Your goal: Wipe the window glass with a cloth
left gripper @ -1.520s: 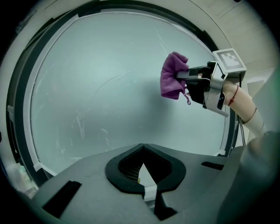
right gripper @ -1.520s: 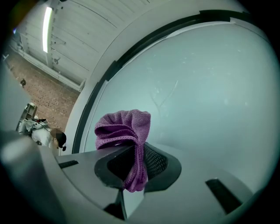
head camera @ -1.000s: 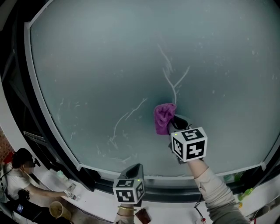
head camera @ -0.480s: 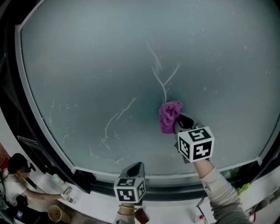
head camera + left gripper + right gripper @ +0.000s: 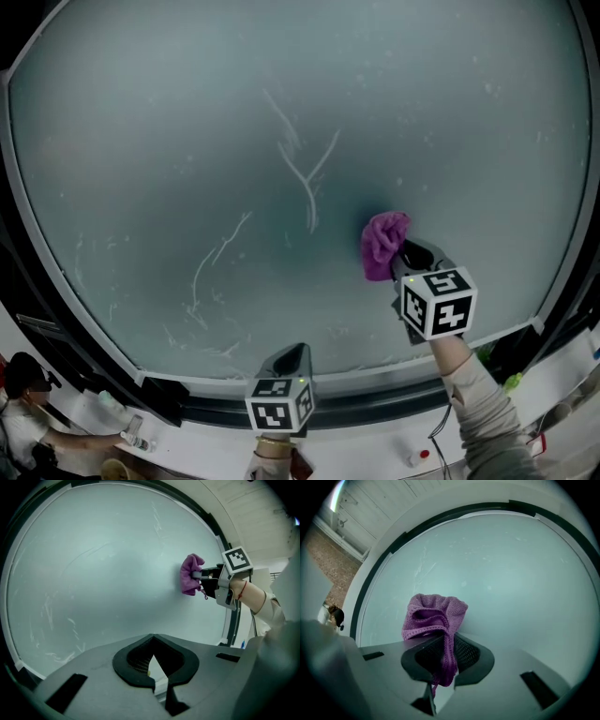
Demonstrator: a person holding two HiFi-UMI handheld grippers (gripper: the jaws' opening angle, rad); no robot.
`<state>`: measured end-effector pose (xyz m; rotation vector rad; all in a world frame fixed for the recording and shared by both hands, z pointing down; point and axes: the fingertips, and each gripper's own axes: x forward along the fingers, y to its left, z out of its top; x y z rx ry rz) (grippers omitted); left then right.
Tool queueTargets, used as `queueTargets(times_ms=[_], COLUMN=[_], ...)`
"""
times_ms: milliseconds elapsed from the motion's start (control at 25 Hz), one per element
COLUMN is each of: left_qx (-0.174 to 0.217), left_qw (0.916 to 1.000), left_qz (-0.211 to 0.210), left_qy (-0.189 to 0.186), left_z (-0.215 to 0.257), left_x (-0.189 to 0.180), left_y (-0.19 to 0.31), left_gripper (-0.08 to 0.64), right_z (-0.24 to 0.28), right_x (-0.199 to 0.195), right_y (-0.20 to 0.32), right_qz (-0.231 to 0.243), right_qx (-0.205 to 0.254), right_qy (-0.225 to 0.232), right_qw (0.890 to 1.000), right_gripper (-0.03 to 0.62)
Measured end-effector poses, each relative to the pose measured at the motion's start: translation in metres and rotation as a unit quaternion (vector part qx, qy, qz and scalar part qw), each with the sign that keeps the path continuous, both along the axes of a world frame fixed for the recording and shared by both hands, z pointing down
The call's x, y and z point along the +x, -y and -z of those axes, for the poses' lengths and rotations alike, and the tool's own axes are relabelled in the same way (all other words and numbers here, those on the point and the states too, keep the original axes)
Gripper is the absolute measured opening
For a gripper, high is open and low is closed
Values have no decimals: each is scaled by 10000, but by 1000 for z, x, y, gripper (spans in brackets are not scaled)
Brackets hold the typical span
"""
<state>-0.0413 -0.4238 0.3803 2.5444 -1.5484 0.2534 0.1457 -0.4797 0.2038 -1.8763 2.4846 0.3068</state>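
- The right claw (image 5: 405, 261) pinches a purple cloth (image 5: 382, 244) between its jaws. The bunched part of the cloth stands out ahead of the tips and lies against the window glass (image 5: 169, 122).
- The left claw (image 5: 151, 660) is pressed together with nothing in it. It hangs low, near the bottom frame (image 5: 375, 398), below and to the left of the right claw and well apart from the cloth.
- A forked white streak (image 5: 302, 173) is on the glass up and to the left of the right claw. A curved streak (image 5: 214, 258) lies further left, above the left claw.
- I judge that the wiping is under way, with these marks left to clean.
- To do it well, let only the cloth touch the glass, never the hard tips. Press evenly, and go left over the forked streak in overlapping passes.
- Only a narrow fold sits in the jaws, so a firm pinch is needed, or the cloth may slip out.
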Motion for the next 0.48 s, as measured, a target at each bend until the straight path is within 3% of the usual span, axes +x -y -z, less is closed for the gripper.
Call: queueTargets(times_ms=[480], left_qx=[-31], left_qw=[9982], left_qz=[-592], left_qy=[-50], left_z=[-2], left_x=[53], left_y=[2], left_gripper=[5], right_z=[-7], right_x=[97], right_y=[-9], right_qz=[-1027], right_qx=[-87], right_qy=[168], right_qw=[9945], right_gripper=[51])
